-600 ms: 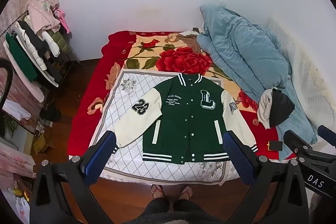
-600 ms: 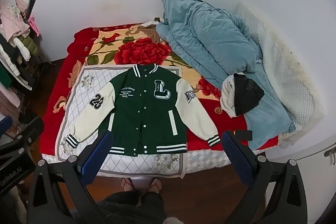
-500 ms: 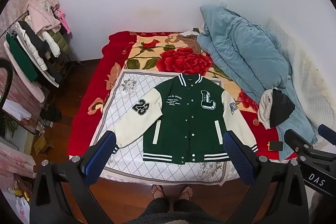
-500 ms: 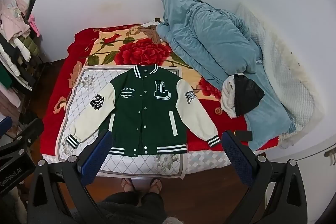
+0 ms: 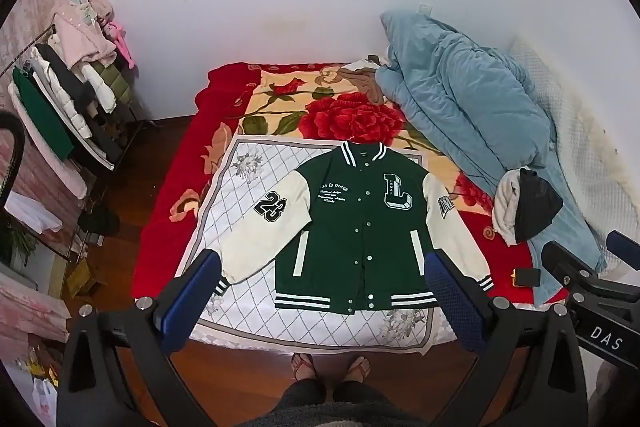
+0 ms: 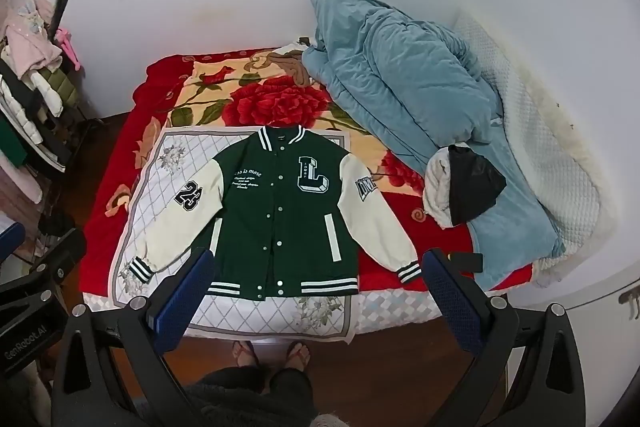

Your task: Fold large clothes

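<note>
The green varsity jacket [image 5: 356, 227] lies spread face-up, sleeves out, at frame centre on the quilted white sheet [image 5: 248, 195], seemingly laid out for folding, while left gripper [image 5: 324, 303] and right gripper [image 6: 316, 299] hover above, fingers spread wide, gripping nothing.

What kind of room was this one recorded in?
Most likely a home bedroom: a bed under a red floral blanket, a bunched blue quilt, and a clothes rack against the wall.

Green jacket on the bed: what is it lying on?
The green jacket lies flat on a white diamond-patterned cloth spread over the red floral blanket. One sleeve reaches onto the blanket. Anything beneath the jacket's body is covered.
</note>
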The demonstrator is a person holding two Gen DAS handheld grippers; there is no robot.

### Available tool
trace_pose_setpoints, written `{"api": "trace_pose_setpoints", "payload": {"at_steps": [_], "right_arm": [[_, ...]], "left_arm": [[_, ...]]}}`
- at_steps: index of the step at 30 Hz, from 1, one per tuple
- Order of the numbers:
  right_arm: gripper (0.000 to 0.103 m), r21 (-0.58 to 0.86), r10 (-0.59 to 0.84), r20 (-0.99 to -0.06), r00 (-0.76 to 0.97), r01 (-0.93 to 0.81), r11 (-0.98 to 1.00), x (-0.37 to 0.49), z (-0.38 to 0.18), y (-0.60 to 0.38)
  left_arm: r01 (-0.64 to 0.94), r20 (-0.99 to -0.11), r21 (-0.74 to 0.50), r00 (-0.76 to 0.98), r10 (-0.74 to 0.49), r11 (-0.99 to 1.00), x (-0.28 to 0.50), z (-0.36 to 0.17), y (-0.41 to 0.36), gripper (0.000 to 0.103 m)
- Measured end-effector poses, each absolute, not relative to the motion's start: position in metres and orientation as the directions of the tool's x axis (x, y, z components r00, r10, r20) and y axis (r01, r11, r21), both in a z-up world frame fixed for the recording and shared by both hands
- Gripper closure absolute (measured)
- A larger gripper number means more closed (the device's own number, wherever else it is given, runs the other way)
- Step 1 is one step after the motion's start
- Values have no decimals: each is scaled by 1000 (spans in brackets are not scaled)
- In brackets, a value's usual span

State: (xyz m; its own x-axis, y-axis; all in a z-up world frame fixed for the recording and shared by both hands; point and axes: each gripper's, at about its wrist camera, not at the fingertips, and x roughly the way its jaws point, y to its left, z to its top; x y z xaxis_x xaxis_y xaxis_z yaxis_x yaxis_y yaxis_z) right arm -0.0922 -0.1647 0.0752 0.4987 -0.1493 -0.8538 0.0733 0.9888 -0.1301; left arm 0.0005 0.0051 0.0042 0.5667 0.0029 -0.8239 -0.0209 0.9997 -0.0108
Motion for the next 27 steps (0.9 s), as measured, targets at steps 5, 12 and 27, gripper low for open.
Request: {"api": "trace_pose_setpoints", "payload": {"at_steps": [5, 12, 27], "right_arm": [[0, -131, -150, -852, 502, 73, 989, -95, 76, -166], [0, -133, -151, -852, 502, 71, 989, -88, 78, -160], [0, -132, -149, -850, 505, 70, 989, -86, 86, -155]], "left_arm": [[-21, -825, -13, 564, 1, 1000, 4, 8, 11, 0], [-22, -821, -9, 571, 5, 1000, 0, 8, 9, 0], [-20, -820, -7, 572, 6, 1000, 0, 9, 9, 0]]}}
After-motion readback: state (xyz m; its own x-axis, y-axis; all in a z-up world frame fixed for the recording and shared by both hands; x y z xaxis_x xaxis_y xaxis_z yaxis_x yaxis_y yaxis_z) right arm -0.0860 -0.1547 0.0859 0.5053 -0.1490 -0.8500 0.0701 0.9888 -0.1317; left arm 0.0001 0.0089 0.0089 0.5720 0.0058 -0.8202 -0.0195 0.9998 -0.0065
